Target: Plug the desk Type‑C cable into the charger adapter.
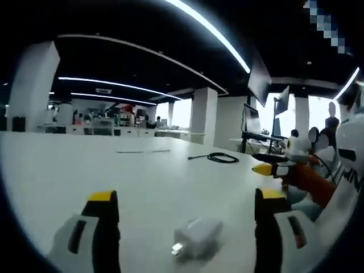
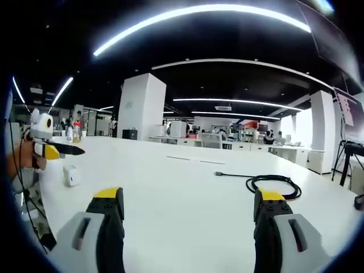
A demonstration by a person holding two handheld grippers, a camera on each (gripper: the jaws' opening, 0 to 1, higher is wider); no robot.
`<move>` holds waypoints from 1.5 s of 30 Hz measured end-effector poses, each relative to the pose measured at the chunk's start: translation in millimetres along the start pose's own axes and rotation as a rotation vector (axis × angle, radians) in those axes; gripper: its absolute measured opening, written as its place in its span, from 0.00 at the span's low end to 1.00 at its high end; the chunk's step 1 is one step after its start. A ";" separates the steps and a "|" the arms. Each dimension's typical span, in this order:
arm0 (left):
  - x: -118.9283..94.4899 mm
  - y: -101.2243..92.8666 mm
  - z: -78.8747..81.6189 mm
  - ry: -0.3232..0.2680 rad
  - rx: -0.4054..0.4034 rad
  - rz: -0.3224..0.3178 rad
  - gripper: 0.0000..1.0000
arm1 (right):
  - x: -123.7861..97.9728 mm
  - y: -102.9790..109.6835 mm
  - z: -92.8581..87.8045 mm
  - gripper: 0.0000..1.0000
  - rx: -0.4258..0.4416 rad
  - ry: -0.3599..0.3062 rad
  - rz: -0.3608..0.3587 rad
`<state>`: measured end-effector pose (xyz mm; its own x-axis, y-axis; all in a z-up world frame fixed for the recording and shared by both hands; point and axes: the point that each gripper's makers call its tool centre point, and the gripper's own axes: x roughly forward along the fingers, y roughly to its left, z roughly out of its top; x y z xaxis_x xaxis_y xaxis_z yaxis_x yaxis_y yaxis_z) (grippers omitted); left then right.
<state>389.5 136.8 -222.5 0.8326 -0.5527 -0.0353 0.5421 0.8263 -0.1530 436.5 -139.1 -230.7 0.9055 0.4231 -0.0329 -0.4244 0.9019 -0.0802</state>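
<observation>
A: In the left gripper view, the left tongs point(image 1: 185, 207) stand apart around the small white plastic charger adapter point(image 1: 197, 238) on the white surface point(image 1: 85, 165); closing off-centre could tip it.

B: The right gripper view adds the coiled black Type-C cable point(image 2: 272, 185) far right, between the parted, empty right tongs point(image 2: 190, 206).

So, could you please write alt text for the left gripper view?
A white charger lies on a white table between the open jaws of the left gripper. A coiled black cable rests farther back, and the right gripper enters from the right.
</observation>
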 end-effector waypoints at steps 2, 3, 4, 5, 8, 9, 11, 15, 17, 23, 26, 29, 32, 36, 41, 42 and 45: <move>-1.8 1.7 2.8 -0.019 0.000 0.014 1.00 | -0.3 -0.6 1.1 0.96 -0.001 -0.004 -0.001; -3.0 2.3 3.7 -0.027 0.007 0.022 1.00 | -0.5 -1.3 1.8 0.96 -0.001 -0.006 -0.003; -3.8 2.9 4.2 -0.032 0.015 0.031 1.00 | -0.6 -1.6 2.0 0.96 -0.001 -0.007 -0.005; -4.4 3.0 4.1 -0.034 0.022 0.037 1.00 | -0.6 -1.8 2.3 0.96 0.000 -0.008 -0.006; -5.2 2.9 3.5 -0.038 0.028 0.044 1.00 | -0.6 -1.8 2.4 0.97 0.001 -0.009 -0.007; -5.8 3.5 3.6 -0.042 0.029 0.051 1.00 | -0.4 -1.3 2.5 0.97 0.001 -0.009 -0.006; -6.6 5.1 3.9 -0.047 0.031 0.061 1.00 | -0.1 -0.5 3.0 0.97 0.001 -0.012 -0.003; -10.5 8.6 8.8 -0.073 0.041 0.082 1.00 | 0.2 -0.1 2.7 0.97 -0.006 -0.004 -0.002; -11.1 9.9 10.9 -0.087 0.039 0.091 1.00 | 0.6 -0.2 2.3 0.97 -0.007 -0.002 -0.001; -10.2 11.1 10.1 -0.082 0.035 0.092 1.00 | 2.6 -2.9 -0.4 0.97 -0.018 0.015 -0.004; -10.3 12.0 10.7 -0.086 0.033 0.095 1.00 | 4.0 -7.6 -0.7 0.96 -0.029 0.022 -0.003; -11.6 12.8 12.2 -0.096 0.030 0.098 1.00 | 7.0 -17.6 -0.1 0.96 -0.045 0.028 -0.006; -12.9 13.5 12.9 -0.101 0.033 0.101 1.00 | 10.3 -26.1 -0.7 0.95 -0.074 0.039 -0.001; -15.4 13.9 13.7 -0.104 0.032 0.103 1.00 | 15.6 -43.6 -3.2 0.90 -0.094 0.074 0.005; -18.5 16.1 13.8 -0.102 0.039 0.112 1.00 | 23.6 -61.5 -2.7 0.85 -0.143 0.110 0.014; -19.2 16.7 13.7 -0.102 0.040 0.114 1.00 | 26.1 -64.6 -1.3 0.84 -0.148 0.111 0.021; -21.0 18.5 12.9 -0.101 0.034 0.119 1.00 | 31.7 -73.7 0.4 0.83 -0.166 0.114 0.023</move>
<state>383.5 165.0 -211.9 0.8974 -0.4386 0.0488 0.4412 0.8893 -0.1204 496.4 -192.1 -225.4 0.8941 0.4226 -0.1481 -0.4471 0.8615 -0.2406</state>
